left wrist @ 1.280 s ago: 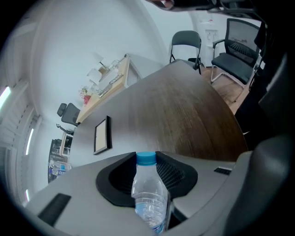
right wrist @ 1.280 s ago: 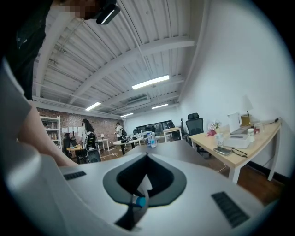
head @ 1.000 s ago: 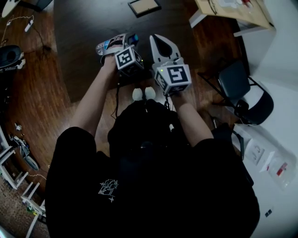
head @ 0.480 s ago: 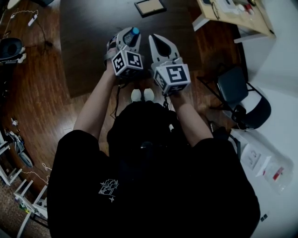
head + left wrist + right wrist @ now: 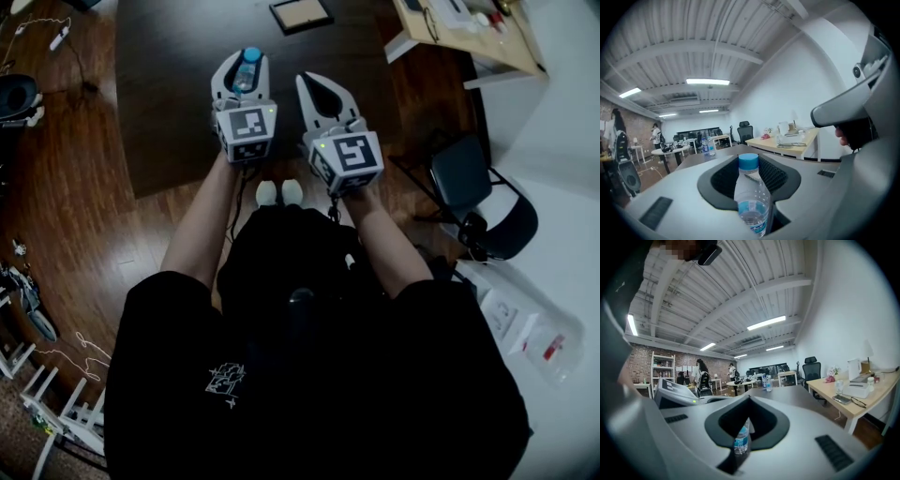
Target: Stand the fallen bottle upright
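A clear water bottle (image 5: 247, 69) with a blue cap and blue label stands upright in my left gripper (image 5: 239, 62), held above the dark table (image 5: 178, 103). In the left gripper view the bottle (image 5: 751, 199) rises through the opening of the left gripper (image 5: 751, 171), whose jaws are shut on its body, cap on top. My right gripper (image 5: 310, 79) hovers just right of it, jaws together and holding nothing. In the right gripper view a bottle label (image 5: 739, 442) shows through the slit below the right gripper (image 5: 747, 398); which bottle it is I cannot tell.
A small framed panel (image 5: 300, 13) lies at the table's far edge. A wooden desk (image 5: 469, 28) stands at the upper right, a dark office chair (image 5: 473, 173) to the right. Cables and gear lie on the wood floor at the left (image 5: 28, 94). Two bottles (image 5: 708, 147) stand on a distant table.
My left gripper has rolled from a tilt to square, rising and moving away from me; the bottle in it swung from slanted to upright. My right gripper has barely shifted.
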{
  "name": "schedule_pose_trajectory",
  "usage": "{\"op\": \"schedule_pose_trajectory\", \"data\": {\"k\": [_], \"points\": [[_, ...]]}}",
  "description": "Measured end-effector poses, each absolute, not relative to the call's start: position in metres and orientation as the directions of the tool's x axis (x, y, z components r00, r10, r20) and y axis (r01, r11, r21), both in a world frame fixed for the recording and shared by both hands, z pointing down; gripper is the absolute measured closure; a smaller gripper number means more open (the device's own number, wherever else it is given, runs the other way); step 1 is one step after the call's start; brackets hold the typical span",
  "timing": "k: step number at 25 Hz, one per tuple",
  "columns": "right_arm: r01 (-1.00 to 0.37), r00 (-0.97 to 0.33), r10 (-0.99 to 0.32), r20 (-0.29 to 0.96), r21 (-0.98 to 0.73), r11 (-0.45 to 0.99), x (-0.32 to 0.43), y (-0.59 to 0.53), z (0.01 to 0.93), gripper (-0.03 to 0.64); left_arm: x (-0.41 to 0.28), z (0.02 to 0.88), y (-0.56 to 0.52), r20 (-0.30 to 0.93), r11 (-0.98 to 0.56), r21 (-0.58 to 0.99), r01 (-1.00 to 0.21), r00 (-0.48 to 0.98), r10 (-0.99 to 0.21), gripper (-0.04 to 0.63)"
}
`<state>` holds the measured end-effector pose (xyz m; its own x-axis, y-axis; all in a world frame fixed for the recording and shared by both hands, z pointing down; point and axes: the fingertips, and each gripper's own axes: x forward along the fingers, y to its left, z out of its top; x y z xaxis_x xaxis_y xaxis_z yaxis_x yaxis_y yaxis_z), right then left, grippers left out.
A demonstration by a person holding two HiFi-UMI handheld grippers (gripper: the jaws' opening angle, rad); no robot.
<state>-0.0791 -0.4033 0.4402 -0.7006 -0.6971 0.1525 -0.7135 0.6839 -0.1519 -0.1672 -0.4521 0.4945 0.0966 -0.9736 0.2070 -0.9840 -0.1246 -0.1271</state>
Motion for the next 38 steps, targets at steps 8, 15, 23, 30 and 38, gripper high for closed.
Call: {"op": "schedule_pose_trajectory", "data": {"k": [8,15,23,30,38], "points": [[-0.698,-0.714,-0.675,0.184,-0.126,0.704,-0.082,-0.401,0.443,0.604,-0.192,0.491,-0.439,0.109,0.024,-0.059,-0.998,-0.03,-0.994,0.468],[-0.7,-0.712,-0.674,0.195,-0.122,0.704,-0.077,-0.402,0.448,0.604,-0.198,0.492,-0.434,0.071,0.045,-0.044,-0.998,-0.048,-0.996,0.468],[-0.693,-0.719,-0.667,0.197,-0.119,0.711,-0.079,-0.401,0.451,0.604,-0.195,0.493,-0.435,0.078,0.026,-0.115,-0.993,-0.035,-0.996,0.43],[-0.687,-0.725,-0.662,0.188,-0.13,0.715,-0.08,-0.398,0.447,0.604,-0.192,0.49,-0.427,0.08,0.006,-0.108,-0.994,-0.014,-0.997,0.399],[-0.671,-0.741,-0.653,0.159,-0.144,0.727,-0.08,-0.382,0.441,0.604,-0.199,0.485,-0.401,0.084,0.026,-0.149,-0.988,-0.039,-0.996,0.399]]}}
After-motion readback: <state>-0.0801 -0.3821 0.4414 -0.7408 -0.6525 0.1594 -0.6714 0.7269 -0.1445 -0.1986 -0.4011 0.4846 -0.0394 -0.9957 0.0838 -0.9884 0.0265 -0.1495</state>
